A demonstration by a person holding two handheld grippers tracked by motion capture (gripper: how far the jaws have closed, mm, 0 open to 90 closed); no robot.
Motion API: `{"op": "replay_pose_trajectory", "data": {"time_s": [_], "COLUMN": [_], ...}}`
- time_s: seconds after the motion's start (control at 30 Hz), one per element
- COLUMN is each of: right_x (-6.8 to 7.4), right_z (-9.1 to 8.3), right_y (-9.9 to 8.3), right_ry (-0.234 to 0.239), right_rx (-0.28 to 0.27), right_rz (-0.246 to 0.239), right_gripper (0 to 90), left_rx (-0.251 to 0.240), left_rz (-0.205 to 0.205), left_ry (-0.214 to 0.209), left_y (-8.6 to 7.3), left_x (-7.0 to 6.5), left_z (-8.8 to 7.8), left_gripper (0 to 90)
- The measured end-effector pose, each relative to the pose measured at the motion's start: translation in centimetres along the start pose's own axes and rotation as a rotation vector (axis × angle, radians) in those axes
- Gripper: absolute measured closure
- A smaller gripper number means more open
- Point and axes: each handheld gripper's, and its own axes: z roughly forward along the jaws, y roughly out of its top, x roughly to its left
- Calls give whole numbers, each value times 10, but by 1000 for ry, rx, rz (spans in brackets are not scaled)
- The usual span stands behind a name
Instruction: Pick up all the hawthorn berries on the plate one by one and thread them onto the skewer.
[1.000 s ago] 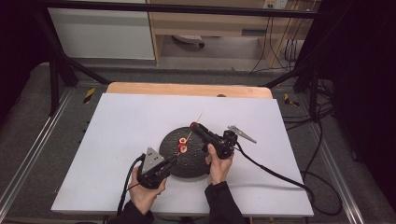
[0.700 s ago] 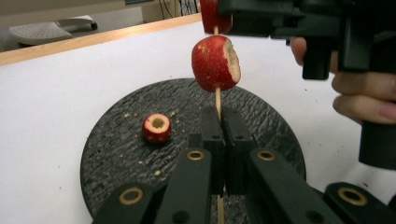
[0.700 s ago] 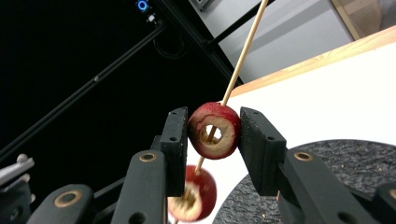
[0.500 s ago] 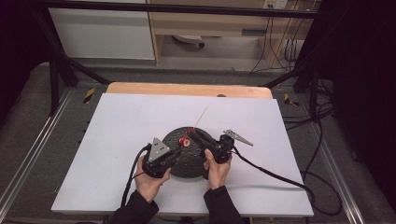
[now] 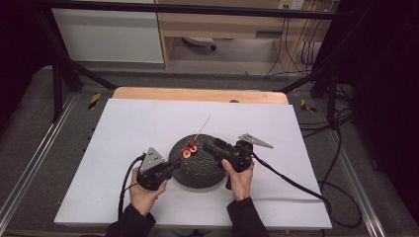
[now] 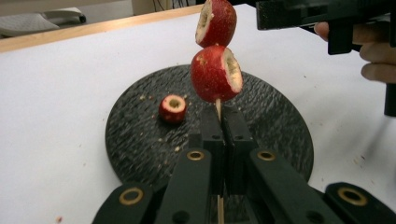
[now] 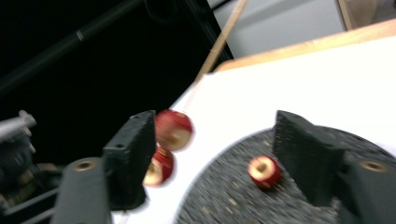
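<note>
Two cored red fruits ride on thin wooden skewer, clamped low in left gripper and raised over dark round plate so crumbs fall there. Third fruit waits on plate's left side. Right gripper, jaws just opened wide with nothing pressed between them, hangs beside threaded fruits, apparently having released upper one, free to fetch the next.
</note>
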Motion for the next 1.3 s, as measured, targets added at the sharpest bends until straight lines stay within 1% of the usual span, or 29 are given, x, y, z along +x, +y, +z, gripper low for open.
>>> {"op": "replay_pose_trajectory", "data": {"time_s": [0.03,0.1,0.17,0.23,0.3,0.33,0.5,0.57,0.63,0.73,0.83,0.93,1.17,1.23,1.3], "right_x": [-2,-4,-7,-9,-11,-12,-18,-19,-19,-17,-13,-8,-1,0,1], "right_z": [-1,-1,-1,-1,-1,0,2,4,8,14,22,32,55,62,67], "right_y": [1,1,0,-1,-2,-2,-3,-3,-2,1,5,8,14,15,17], "right_ry": [-9,-24,-38,-55,-76,-87,-134,-149,-157,-165,-172,-179,-208,-219,-227], "right_rx": [32,101,166,221,268,291,391,422,457,501,540,579,646,659,662], "right_rz": [-18,-52,-84,-113,-150,-164,-218,-236,-259,-287,-311,-345,-385,-397,-398], "right_gripper": [250,195,165,134,112,102,67,68,67,65,63,63,58,58,61], "left_rx": [7,21,31,36,44,52,66,74,81,78,90,97,88,87,88], "left_rz": [4,6,11,2,0,3,-16,-21,-15,-18,-10,-14,-25,-26,-27], "left_ry": [3,-5,-5,-6,-8,1,4,4,8,6,2,2,10,10,8], "left_y": [-2,-6,-11,-16,-21,-24,-37,-42,-45,-47,-50,-55,-57,-58,-58], "left_x": [2,6,10,15,21,23,36,40,42,45,47,50,55,55,56], "left_z": [-3,-8,-14,-20,-26,-29,-42,-45,-47,-50,-51,-53,-58,-58,-58], "left_gripper": [882,882,882,882,882,882,882,882,882,882,882,882,882,882,882]}}
